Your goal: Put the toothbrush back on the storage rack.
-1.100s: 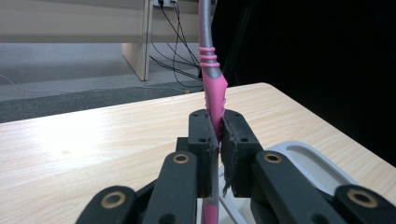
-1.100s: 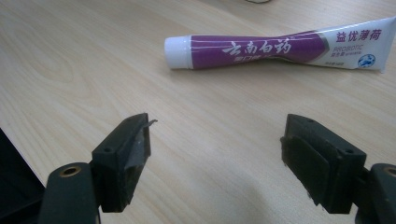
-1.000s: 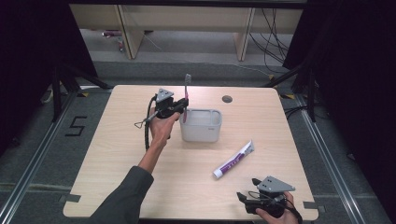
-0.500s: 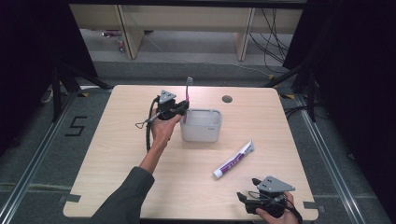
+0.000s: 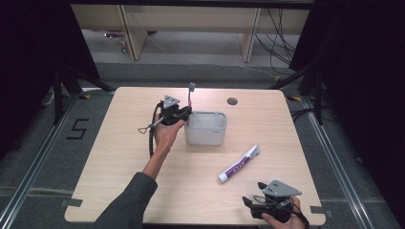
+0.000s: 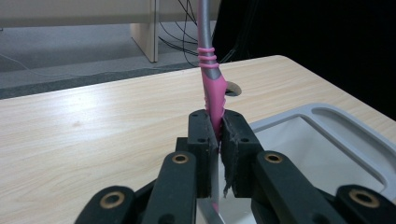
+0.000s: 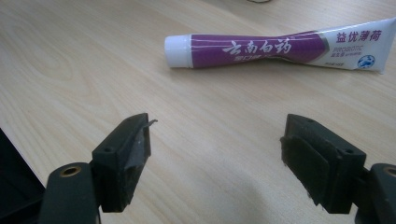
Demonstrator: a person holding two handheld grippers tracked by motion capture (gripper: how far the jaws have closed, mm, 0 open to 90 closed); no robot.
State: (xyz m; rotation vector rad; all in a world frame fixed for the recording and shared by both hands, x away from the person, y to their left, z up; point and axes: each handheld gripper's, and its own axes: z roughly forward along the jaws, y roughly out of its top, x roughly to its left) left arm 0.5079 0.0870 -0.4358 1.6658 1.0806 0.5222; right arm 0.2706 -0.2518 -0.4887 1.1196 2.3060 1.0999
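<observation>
Toothbrush with a pink and grey plastic handle [image 5: 191, 95] stands upright in our left gripper [image 5: 184, 113] at the left rim of the pale grey rectangular plastic tub [image 5: 205, 128] in the high view, while our right gripper [image 5: 253, 204] rests near the table's front edge. In the left gripper view we pinch that handle [image 6: 212, 88] between pressed-together jaws above the tub [image 6: 327, 140]. In the right gripper view our jaws stand spread, empty, before the purple and white toothpaste tube [image 7: 275, 46] lying on the light wooden table [image 7: 93, 56].

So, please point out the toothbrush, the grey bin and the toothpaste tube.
toothbrush [image 6: 211, 88], left gripper view, on the pink handle.
grey bin [image 5: 204, 135], high view, on the front wall.
toothpaste tube [image 7: 261, 48], right gripper view, on the purple body.
</observation>
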